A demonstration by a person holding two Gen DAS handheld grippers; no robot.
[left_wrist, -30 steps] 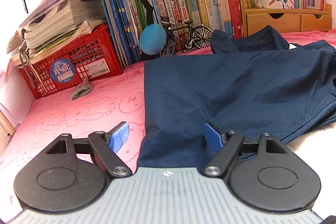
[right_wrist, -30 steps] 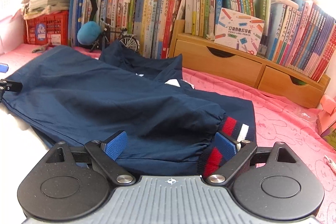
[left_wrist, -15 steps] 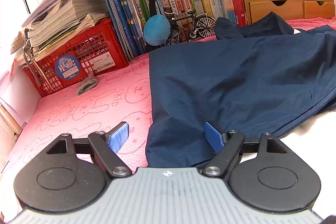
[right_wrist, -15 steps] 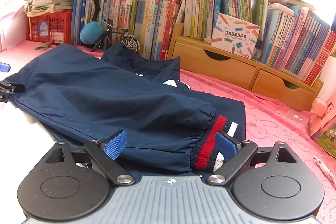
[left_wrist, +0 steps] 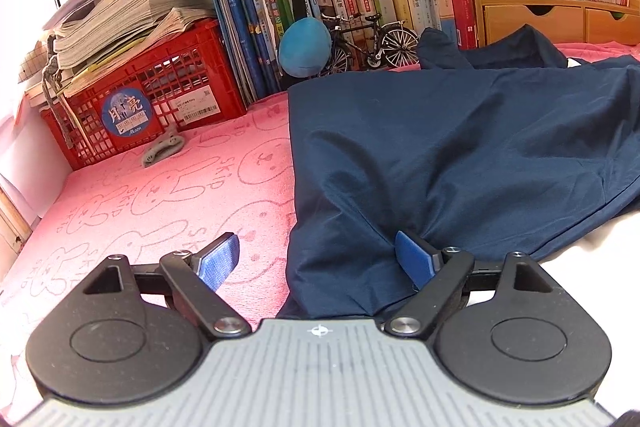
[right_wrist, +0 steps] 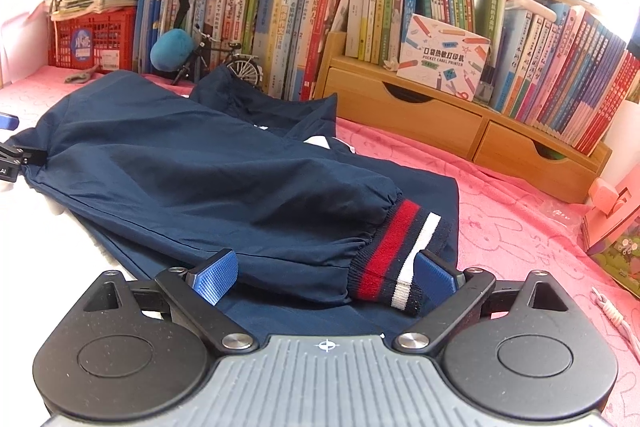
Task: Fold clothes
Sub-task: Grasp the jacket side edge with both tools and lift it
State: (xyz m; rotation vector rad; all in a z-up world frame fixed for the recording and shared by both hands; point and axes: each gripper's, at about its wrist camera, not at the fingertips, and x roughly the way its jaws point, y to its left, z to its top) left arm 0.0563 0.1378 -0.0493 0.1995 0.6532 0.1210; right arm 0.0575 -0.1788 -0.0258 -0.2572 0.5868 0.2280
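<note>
Jacket [left_wrist: 460,155] lies mid-mat [left_wrist: 168,195], partly folded: sleeve laid across the body, striped cuff [right_wrist: 396,259] at the near right. Collar end at the far side looks bunched; judging by that, more folds are left.

Left gripper [left_wrist: 320,259]: jaws wide, have just been opening; near-left hem lies between them, right pad touches cloth, nothing gripped. Right gripper [right_wrist: 324,275]: jaws wide apart around the cuff end, not pinching.

Room: bare mat left of the jacket and on the right. Far edge crowded: crate [left_wrist: 132,95], toy bike [left_wrist: 368,43], books [right_wrist: 280,11], drawers [right_wrist: 460,131].
</note>
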